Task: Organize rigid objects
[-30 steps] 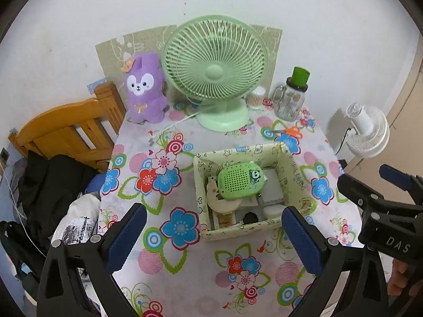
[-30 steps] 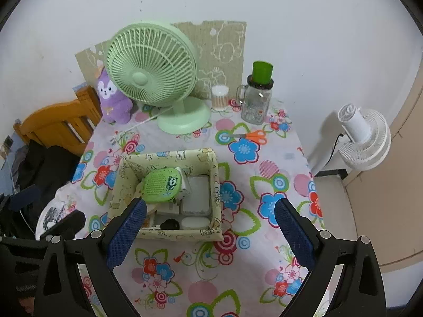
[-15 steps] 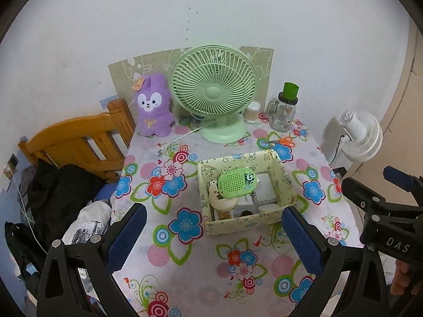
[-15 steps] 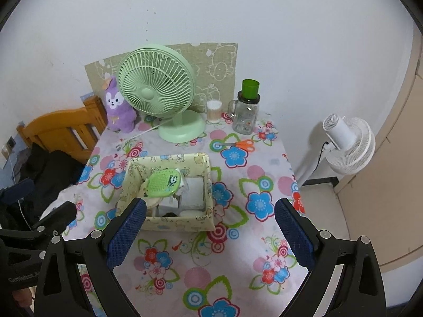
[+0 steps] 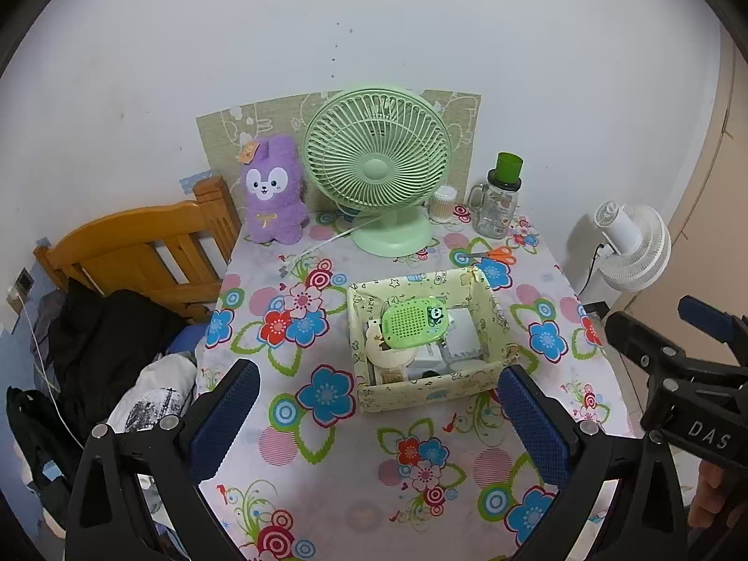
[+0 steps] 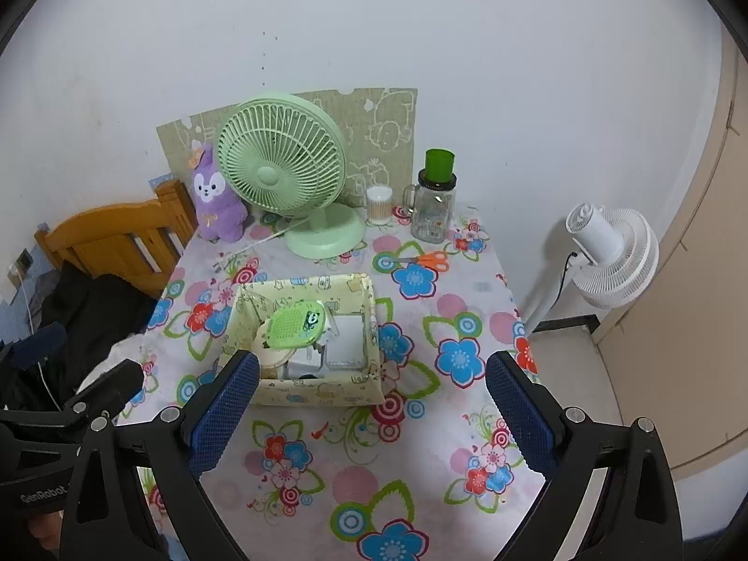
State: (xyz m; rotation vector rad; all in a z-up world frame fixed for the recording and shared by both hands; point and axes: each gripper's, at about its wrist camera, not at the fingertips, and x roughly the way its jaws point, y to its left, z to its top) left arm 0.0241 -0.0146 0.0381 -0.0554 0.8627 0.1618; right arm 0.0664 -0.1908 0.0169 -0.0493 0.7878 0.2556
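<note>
A pale yellow fabric box [image 5: 423, 395] sits mid-table on the flowered cloth; it also shows in the right wrist view [image 6: 322, 395]. In it lie a green speaker-like gadget with a panda [image 5: 413, 322], a cream round item [image 5: 390, 360] and white boxes [image 6: 346, 346]. Orange scissors [image 6: 427, 259] lie behind the box. My left gripper [image 5: 374, 411] is open and empty, held above the table's near part. My right gripper [image 6: 371, 402] is open and empty, also held back from the box.
A green desk fan [image 5: 376, 168], a purple plush rabbit [image 5: 273, 191], a cotton-swab tub [image 6: 378, 203] and a glass jar with green lid [image 6: 435, 198] stand at the back. A wooden bed frame [image 5: 140, 252] with clothes stands left; a white floor fan [image 6: 612, 252] right.
Both grippers have pulled back and up from the table, so the box and table look smaller and farther. Both stay open and empty.
</note>
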